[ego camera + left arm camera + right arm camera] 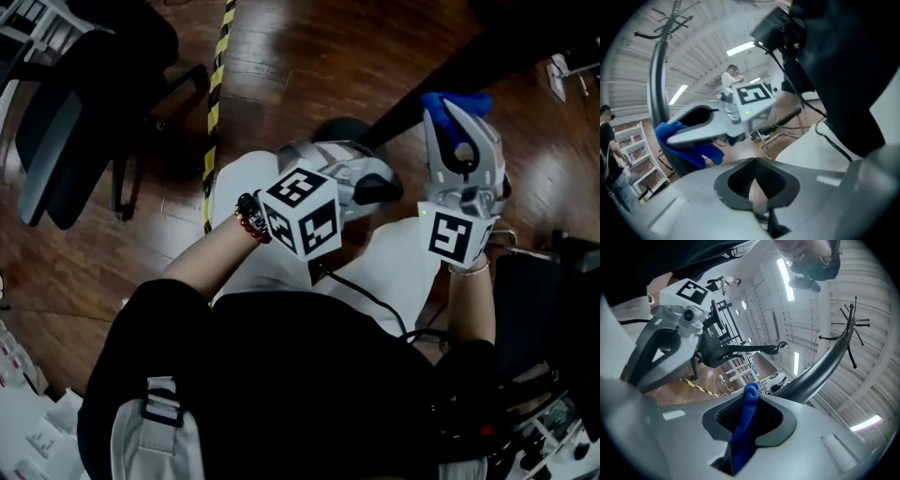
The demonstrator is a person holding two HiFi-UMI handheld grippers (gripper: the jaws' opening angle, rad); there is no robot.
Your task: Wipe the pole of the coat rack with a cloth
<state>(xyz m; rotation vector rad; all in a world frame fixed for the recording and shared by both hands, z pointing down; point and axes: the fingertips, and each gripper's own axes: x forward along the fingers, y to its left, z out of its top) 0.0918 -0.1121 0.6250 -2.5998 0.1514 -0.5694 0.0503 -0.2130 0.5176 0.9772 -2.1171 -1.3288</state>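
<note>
Head view: the right gripper points away from the person with a blue cloth at its tip. The cloth sits against or just beside the dark pole, which slants across the wooden floor. Contact cannot be confirmed here. The left gripper lies low over the person's lap, apart from the pole.

Left gripper view: the jaws are pressed together with nothing between them. Ahead, the cloth hangs under the right gripper, close to the curved-looking pole.

Right gripper view: the jaws are pinching a narrow fold of the cloth, and only a small tuft stands past the tips. The pole passes just behind them.

Findings: wiping appears to be starting or in progress.

- The exposed tuft is small, so the hard jaw tips could scrape the pole instead of the fabric.
- The fold is thin and could be dragged out of the grip by friction.
- Nothing steadies the rack, so a firm stroke could rock or shift it.
</note>
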